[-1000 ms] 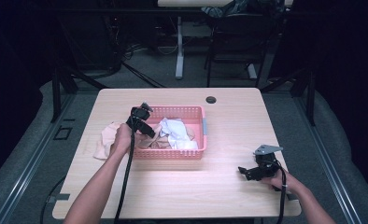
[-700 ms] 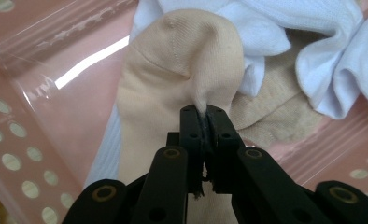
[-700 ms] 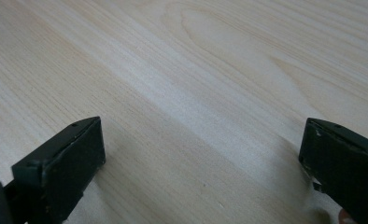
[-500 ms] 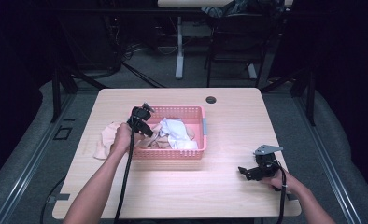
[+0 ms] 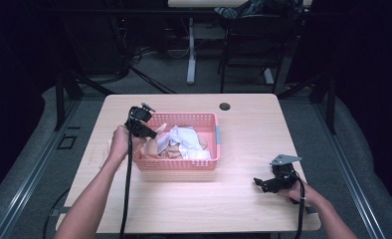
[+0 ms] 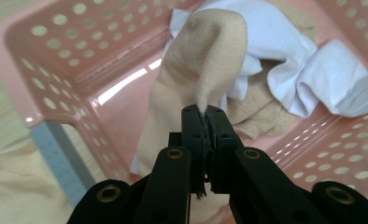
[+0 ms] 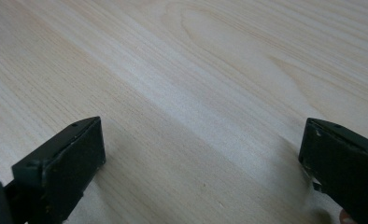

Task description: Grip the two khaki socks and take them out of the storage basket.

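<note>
High view. A pink basket (image 5: pixel 176 163) stood left of centre on the wooden table (image 5: pixel 244 209), its long axis running across the table from left to right. Inside lay a heap of white cloth (image 5: pixel 186 142) and beige pieces. The left gripper (image 5: pixel 151 133) hung over the basket's left end, jaws angled down and to the right into it, with the beige cloth (image 5: pixel 162 145) strung below its tips. More beige fabric (image 5: pixel 98 158) lay on the table just outside the basket's left wall, partly behind the person's forearm. The right gripper (image 5: pixel 261 182) rested near the table's right front, well apart from the basket, jaws pointing left along the tabletop. A small dark round fitting (image 5: pixel 225 106) sat near the far edge.

Left gripper view. The left gripper (image 6: pixel 205 122) had its jaws together, pinching a fold of the beige cloth (image 6: pixel 196 60); they had just been closing on it. The cloth rose from the pinch as a narrow peak, long axis running away from the jaws toward the basket's far side, its rounded fold at the top and the rest draping down past the jaws. White cloth (image 6: pixel 313 77) lay behind and to the right, touching it. The basket's perforated wall (image 6: pixel 46 51) closed the left side.

Right gripper view. The right gripper (image 7: pixel 201 154) held its jaws wide apart over bare wood (image 7: pixel 196 70), nothing between them.
</note>
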`<state>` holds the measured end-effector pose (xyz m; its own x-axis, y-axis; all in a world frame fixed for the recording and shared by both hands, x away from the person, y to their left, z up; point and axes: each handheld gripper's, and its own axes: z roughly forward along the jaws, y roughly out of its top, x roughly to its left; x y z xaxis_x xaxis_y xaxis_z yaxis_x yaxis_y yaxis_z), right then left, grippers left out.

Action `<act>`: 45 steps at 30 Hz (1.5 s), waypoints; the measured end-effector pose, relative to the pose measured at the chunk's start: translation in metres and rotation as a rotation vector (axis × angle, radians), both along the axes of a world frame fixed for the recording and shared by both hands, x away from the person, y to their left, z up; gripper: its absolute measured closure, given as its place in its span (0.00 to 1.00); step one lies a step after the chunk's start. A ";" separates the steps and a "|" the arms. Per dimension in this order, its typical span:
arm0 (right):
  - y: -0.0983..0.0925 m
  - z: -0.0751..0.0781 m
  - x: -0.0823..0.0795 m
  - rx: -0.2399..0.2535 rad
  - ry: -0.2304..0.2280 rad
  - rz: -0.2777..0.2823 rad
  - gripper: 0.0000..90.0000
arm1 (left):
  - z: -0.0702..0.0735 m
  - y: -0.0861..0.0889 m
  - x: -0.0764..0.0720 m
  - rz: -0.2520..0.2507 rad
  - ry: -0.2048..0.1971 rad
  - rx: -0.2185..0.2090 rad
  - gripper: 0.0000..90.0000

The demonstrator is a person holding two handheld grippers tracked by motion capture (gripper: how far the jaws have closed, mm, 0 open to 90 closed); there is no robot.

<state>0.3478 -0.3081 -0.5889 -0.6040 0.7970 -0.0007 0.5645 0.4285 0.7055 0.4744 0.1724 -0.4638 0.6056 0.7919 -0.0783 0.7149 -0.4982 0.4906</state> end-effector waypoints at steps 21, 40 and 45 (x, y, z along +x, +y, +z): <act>0.000 0.000 0.000 0.000 -0.002 0.001 0.00 | 0.064 0.018 -0.010 -0.009 -0.085 -0.066 0.97; 0.000 0.000 0.000 0.001 -0.002 0.003 0.00 | 0.117 0.070 -0.026 0.075 -0.170 -0.062 0.97; 0.000 0.000 0.000 0.001 -0.002 0.003 0.00 | 0.114 0.091 -0.028 0.124 -0.165 -0.060 0.97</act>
